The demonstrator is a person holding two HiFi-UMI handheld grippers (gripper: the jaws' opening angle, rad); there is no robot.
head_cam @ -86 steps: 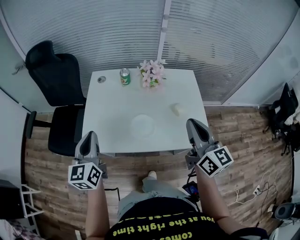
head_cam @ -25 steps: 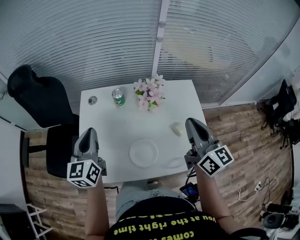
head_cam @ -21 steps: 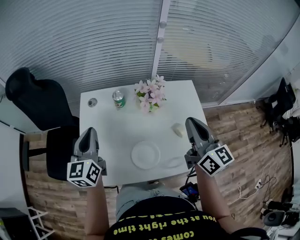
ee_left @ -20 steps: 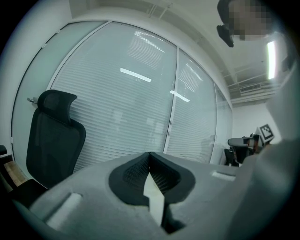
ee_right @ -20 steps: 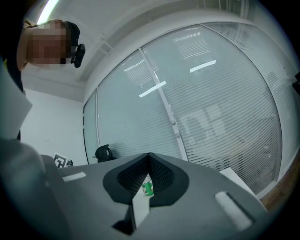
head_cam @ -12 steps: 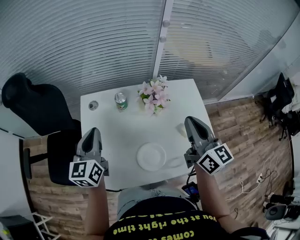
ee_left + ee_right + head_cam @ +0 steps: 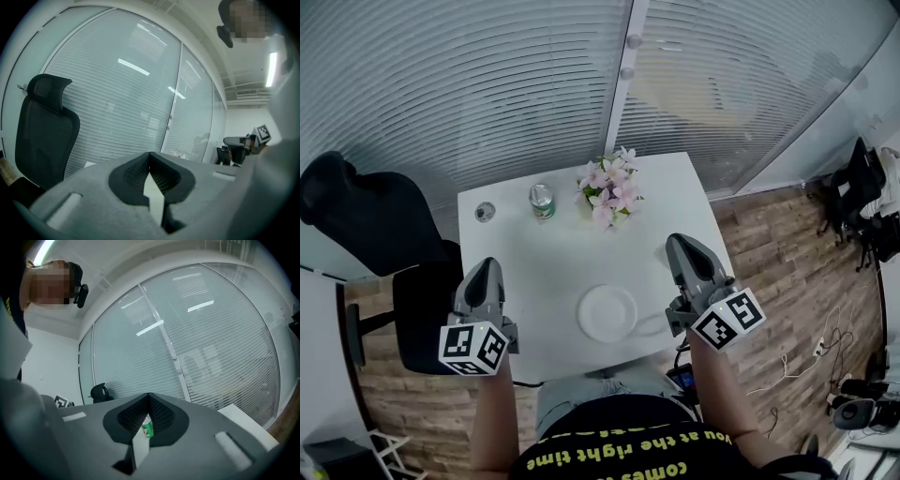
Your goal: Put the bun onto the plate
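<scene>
left gripper (image 7: 487, 269) low at the near left, over the left edge of the white table (image 7: 534, 272), pinched together tip to tip with nothing between the pads. right gripper (image 7: 679, 244) at the near right, over the table's right edge, likewise closed right down and empty. marker cubes nearest the body, forearms behind them, black shirt (image 7: 609, 455) with yellow print at the bottom of the head view.

seen along its own jaws, left gripper (image 7: 150, 154) with tips met, and only a sliver of white table in the slot below them. same for the right gripper (image 7: 149, 394), with a slice of the green can (image 7: 147, 427) in the slot.

between the two grippers, towards the table's front edge, a round white plate (image 7: 607, 312), bare, touching nothing. bun not to be made out in any view; table strip at the right edge covered by the right gripper's body.

farther back on the table, green can (image 7: 542, 202) upright, just left of a bunch of pink flowers (image 7: 609, 187), the two near but apart. small round grey thing (image 7: 485, 212) by the far left corner, too small to tell.

left of the table, black office chair (image 7: 356, 216), also large in the left gripper view. wood floor (image 7: 769, 281) on the right. beyond all, glass wall with slatted blinds (image 7: 487, 94).
</scene>
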